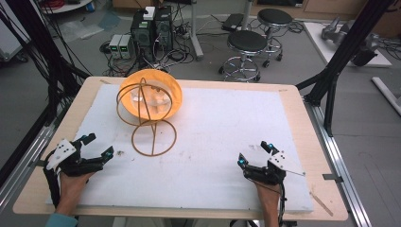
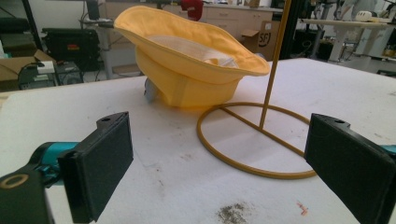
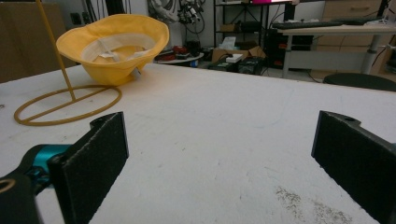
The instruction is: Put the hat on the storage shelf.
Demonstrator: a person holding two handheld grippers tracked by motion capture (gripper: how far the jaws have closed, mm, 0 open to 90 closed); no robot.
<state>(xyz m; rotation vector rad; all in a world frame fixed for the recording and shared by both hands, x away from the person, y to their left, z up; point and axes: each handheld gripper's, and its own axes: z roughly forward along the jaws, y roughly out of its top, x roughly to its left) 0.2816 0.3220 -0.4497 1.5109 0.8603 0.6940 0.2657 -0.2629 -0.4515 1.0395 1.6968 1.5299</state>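
Stools (image 1: 248,45) with round black seats, 2 of them, stood on the floor beyond the table (image 1: 302,123), near computer towers (image 1: 151,28) and a tangle of cables. White padding (image 1: 222,142), matte and lightly stained, covered most of the pale wooden tabletop.

On the far left part of that padding lay a yellow hat (image 1: 156,90), soft cloth with a floppy brim, upside down so its pale lining and white label faced up. Just in front of it stood a thin wire stand (image 1: 153,137) of the same yellow: a flat round ring base with a crossbar, a slim upright rod, and a ring on top that overlapped the hat in the high view. In the left gripper view the stand's base ring (image 2: 254,140) lay between the gripper and the hat (image 2: 196,56), with its rod rising on the hat's right.

The left gripper (image 1: 97,146) rested near the front left edge, jaws spread wide and grasping nothing, well apart from the hat. The right gripper (image 1: 253,153) sat near the front right, likewise spread wide and holding nothing, with bare padding between it and the hat (image 3: 116,46). Black, rough-textured pads (image 3: 95,158) lined the jaws.
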